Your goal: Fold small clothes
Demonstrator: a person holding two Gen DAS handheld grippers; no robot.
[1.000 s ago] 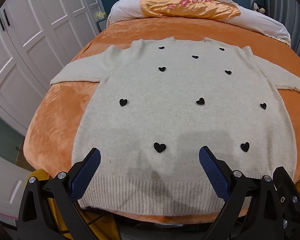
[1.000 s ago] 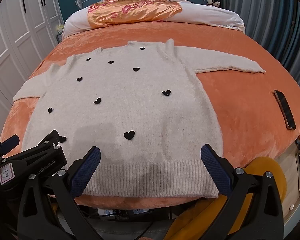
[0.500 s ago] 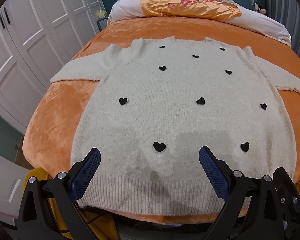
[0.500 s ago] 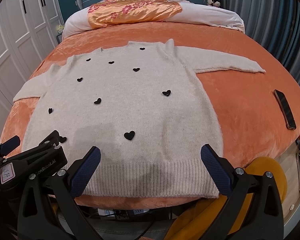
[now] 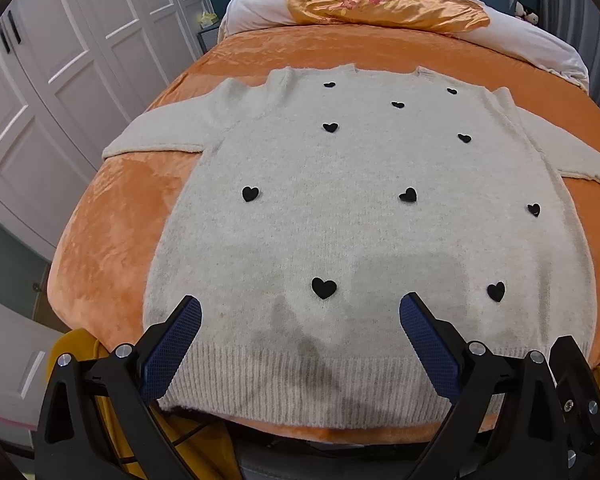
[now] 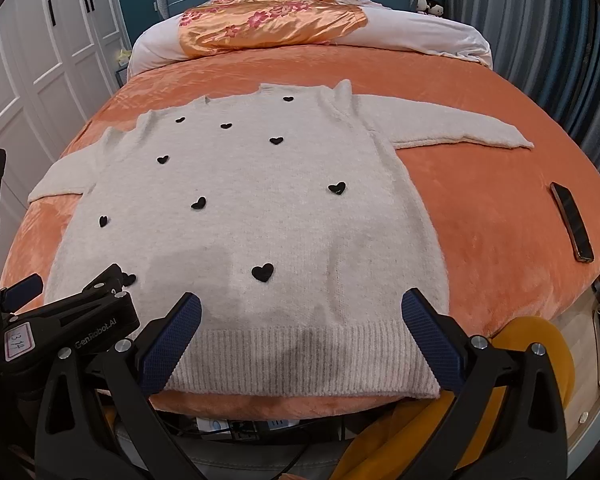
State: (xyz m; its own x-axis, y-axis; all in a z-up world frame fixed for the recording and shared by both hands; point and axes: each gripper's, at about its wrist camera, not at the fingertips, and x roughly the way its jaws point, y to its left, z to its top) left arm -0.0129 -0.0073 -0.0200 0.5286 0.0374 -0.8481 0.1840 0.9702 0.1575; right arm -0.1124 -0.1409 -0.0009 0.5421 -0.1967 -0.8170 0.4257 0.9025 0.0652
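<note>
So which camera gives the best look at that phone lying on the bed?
The right wrist view: the phone lies in plain sight on the orange blanket, right of the sweater. The left wrist view doesn't show it at all.

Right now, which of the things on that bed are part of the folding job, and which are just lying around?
Part of the job:
- cream sweater with black hearts, spread flat
- left gripper, open
- right gripper, open

Just lying about:
- phone on the orange blanket
- floral orange quilt at the head
- white pillow
</note>
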